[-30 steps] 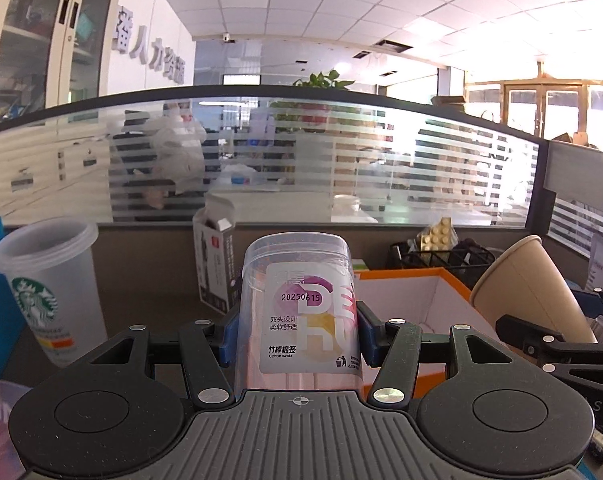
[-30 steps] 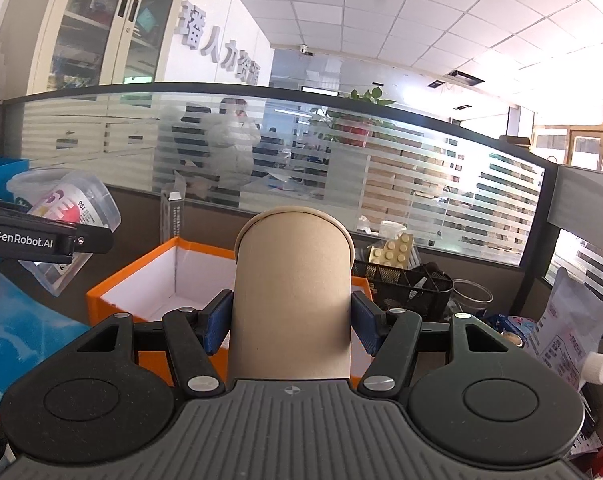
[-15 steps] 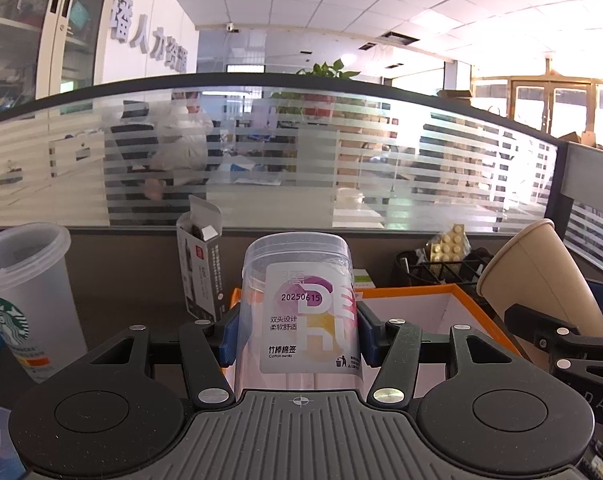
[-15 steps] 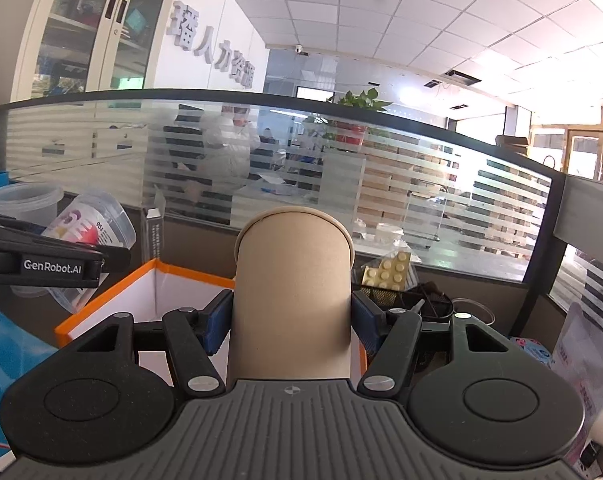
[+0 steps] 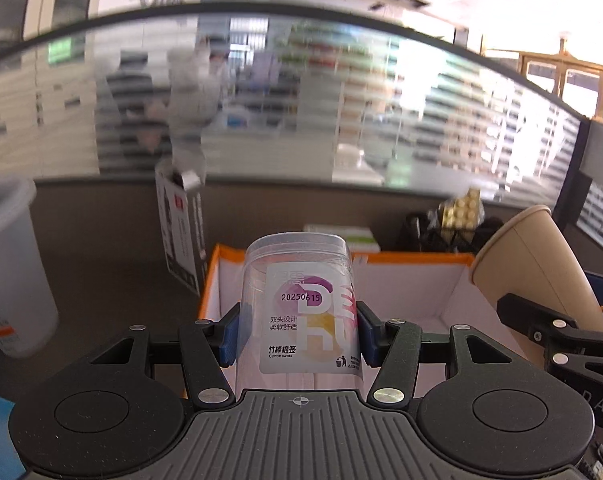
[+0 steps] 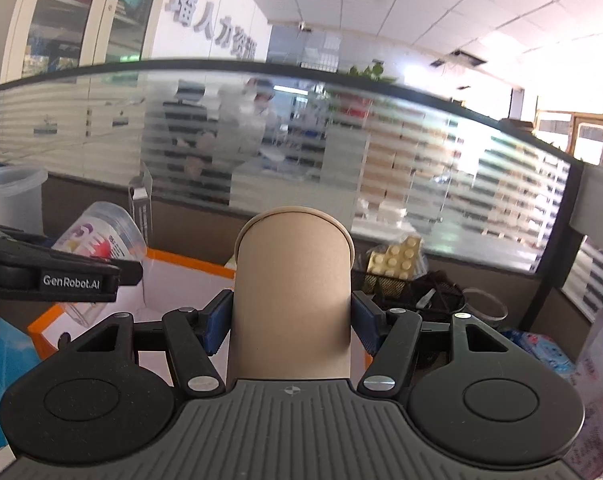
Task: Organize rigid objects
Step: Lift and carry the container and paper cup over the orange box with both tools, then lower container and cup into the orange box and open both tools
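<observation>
Pointing forward and tipped slightly down, the clear cotton-swab jar (image 5: 299,312) sat clamped between the blue pads (image 5: 228,334) of the left hand-held gripper (image 5: 297,334), its long axis running along the fingers and its lidded end farthest from the camera. The jaws were drawn in tight on its sides, the printed label facing up. The jar hung directly over the near edge of the orange-rimmed white box (image 5: 413,258), whose open interior spread beyond and below it; that made the box the landmark for everything else.

To the right of the box's middle, the brown paper cup (image 6: 293,296) was pinched in the same fashion by the right hand-held gripper (image 6: 291,326), jaws closed on its walls, its wider rim leading. From the left wrist view the cup (image 5: 541,268) leaned over the box's right wall, so both loads were already above or at the box, the jar nearer its left side.

By my reading, the coming move turned on lowering each piece forward and down into the box, with the jar having the shorter path.

Left of the box stood a narrow carton (image 5: 181,236) and a translucent tumbler (image 5: 9,272); behind it, a black mesh basket (image 6: 405,286) holding a yellow blister pack (image 6: 397,258). The table (image 5: 113,280) beneath was grey.
</observation>
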